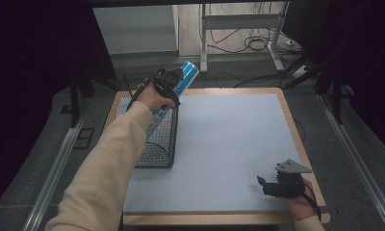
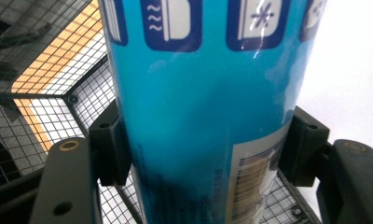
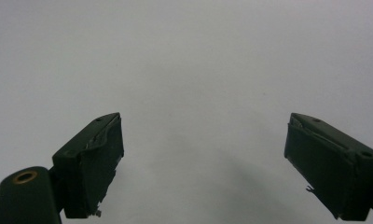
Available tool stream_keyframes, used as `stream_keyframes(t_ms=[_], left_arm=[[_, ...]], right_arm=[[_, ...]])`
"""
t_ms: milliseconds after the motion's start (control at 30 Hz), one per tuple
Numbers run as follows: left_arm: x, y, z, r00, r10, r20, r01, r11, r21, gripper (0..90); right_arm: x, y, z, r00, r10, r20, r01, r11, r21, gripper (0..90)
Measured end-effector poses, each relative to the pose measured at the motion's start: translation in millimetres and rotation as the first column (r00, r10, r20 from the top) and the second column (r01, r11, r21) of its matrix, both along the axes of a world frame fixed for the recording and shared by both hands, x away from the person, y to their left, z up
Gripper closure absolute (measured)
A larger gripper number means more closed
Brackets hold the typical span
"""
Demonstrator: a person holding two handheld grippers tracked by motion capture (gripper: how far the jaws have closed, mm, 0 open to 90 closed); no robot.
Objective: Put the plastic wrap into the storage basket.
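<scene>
High view: my left gripper [image 1: 173,79] is raised above the far left corner of the worktop [image 1: 229,144], closed on a blue cylindrical can [image 1: 178,86] that tilts up and away from my hand. Directly below this gripper stands a black wire mesh basket [image 1: 159,142], and the lower end of the can reaches down to its upper edge; whether it touches the mesh cannot be determined. Left gripper view: both jaws press against opposite sides of the blue cylindrical can [image 2: 203,107], which runs up between them, with white pictograms on dark blue squares toward its far end and a barcode label near the right jaw. The black wire mesh basket [image 2: 49,93] lies behind and to the left of the can. My right gripper [image 1: 270,185] rests low at the near right of the worktop, well apart from the can and basket. Right gripper view: its jaws stand wide apart with nothing between them, above the plain grey worktop [image 3: 189,70].
</scene>
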State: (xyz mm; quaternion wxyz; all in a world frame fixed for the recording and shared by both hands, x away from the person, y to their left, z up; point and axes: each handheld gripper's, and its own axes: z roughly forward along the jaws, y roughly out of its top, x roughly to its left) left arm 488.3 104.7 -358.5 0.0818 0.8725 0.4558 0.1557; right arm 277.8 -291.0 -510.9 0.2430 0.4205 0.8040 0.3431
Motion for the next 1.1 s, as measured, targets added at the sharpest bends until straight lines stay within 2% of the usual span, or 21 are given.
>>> stream_keyframes(t_ms=[333,567,667,1100], left_arm=[[8.0,19.0,-17.7,0.9988,0.044,-0.023,-0.043,0.9990,0.009,31.6],[14.1,27.5,-31.4,0.9975,0.055,-0.044,-0.054,0.9983,0.024,31.7],[16.1,30.0,-34.8,0.9975,0.061,-0.037,-0.059,0.9978,0.030,31.7],[25.7,32.5,-54.9,0.9946,0.077,-0.070,-0.076,0.9968,0.025,31.6]], right_arm=[[0.3,0.1,-0.9,1.0000,-0.002,-0.006,0.002,1.0000,-0.002,11.9],[0.1,-0.2,-0.7,1.0000,-0.003,-0.003,0.003,1.0000,-0.003,11.9],[0.4,-0.2,-1.2,1.0000,-0.004,-0.003,0.004,1.0000,-0.004,11.9],[0.6,-0.9,-1.4,1.0000,-0.007,-0.004,0.007,1.0000,-0.005,11.9]])
